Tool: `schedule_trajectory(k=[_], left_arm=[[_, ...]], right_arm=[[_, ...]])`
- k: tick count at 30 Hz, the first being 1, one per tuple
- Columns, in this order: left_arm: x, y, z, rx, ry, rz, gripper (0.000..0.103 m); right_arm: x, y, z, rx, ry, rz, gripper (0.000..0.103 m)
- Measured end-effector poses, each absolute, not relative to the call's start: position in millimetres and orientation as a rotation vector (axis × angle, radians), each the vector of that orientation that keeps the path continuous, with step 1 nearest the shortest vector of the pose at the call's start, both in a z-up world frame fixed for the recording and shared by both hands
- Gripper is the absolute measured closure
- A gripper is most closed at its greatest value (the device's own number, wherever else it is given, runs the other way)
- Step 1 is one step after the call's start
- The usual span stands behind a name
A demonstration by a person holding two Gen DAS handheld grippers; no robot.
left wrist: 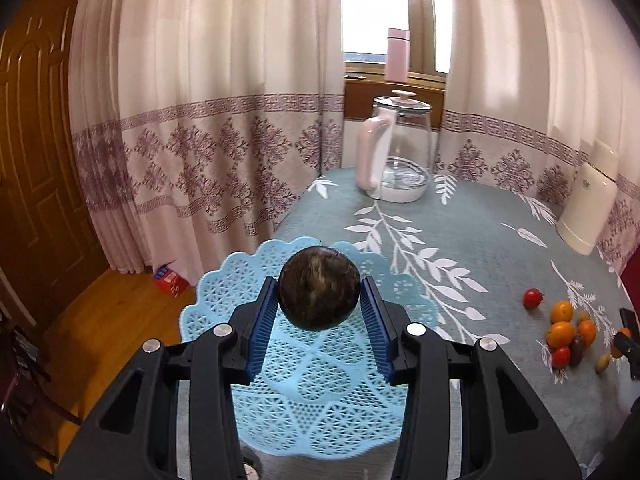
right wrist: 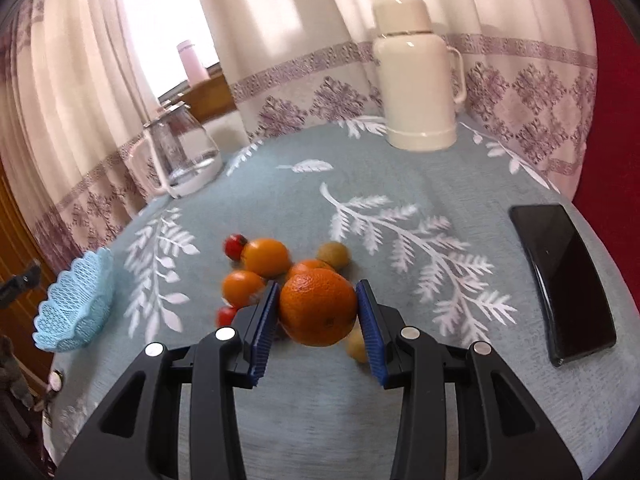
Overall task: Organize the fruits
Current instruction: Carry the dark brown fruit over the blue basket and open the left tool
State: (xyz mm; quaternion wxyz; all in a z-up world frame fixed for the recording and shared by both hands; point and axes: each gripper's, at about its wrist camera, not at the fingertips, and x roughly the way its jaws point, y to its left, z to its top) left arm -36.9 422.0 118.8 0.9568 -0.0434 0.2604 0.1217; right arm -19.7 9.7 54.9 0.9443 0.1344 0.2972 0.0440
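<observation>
The left gripper [left wrist: 320, 312] pinches a dark round fruit [left wrist: 319, 286] between its blue pads [left wrist: 262, 320], holding it over the light-blue lattice basket [left wrist: 224, 304] that sits at the near left corner of the table [left wrist: 480, 232]. The fruit looks lifted clear of the basket floor, though whether it touches the far rim cannot be told. The right gripper [right wrist: 317, 312] clamps a large orange [right wrist: 318, 308] between its own blue pads [right wrist: 264, 320], right at the near edge of the fruit pile. Just beyond it lie three smaller oranges: one [right wrist: 266, 257] farthest, one [right wrist: 242, 288] to the left, and one [right wrist: 310, 267] partly hidden behind the held orange. A red tomato [right wrist: 234, 245] sits at the pile's far left, another [right wrist: 226, 315] peeks out near the left pad, and a greenish-brown fruit [right wrist: 334, 255] lies at the far right of the pile. A pale yellowish fruit [right wrist: 356, 346] shows just beside the right pad. From this view the basket [right wrist: 76, 308] stands well apart to the left. A glass kettle [right wrist: 182, 152] is at the far left, a cream thermos [right wrist: 418, 76] at the far centre, and a black phone [right wrist: 564, 280] lies flat on the right.
</observation>
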Motion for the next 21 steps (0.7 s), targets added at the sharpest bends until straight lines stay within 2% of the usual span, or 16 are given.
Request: schedule_trajectory(k=[7,11,12,14,16,18,21], left_arm=[[-38.5,439.8,121.5,-0.122,0.528,0.254,0.059],[-42.6,452.2,125.8,-0.158,0.519,0.264,0.056],[-44.1,455.4,126.8,-0.168,0.516,0.267,0.045],[-46.8,459.9,129.4,-0.176,0.503,0.276,0.031],[-50.5,464.0,132.9,-0.184,0.486,0.282,0.025],[-53.6,466.7,135.9,-0.199,0.472,0.283,0.012],[-58.4,469.8,140.5,-0.208,0.446,0.287,0.004]], right_arm=[[-17.9,55.4,78.5,0.228,0.575,0.184,0.063],[-17.4,81.7,86.8,0.210,0.573,0.248,0.063],[-16.3,90.4,89.5,0.212,0.575,0.274,0.063],[-14.0,103.7,93.3,0.215,0.581,0.310,0.063],[-11.2,122.5,98.0,0.213,0.588,0.361,0.063],[-9.8,139.5,102.3,0.201,0.590,0.403,0.063],[-8.9,173.5,109.4,0.169,0.587,0.471,0.063]])
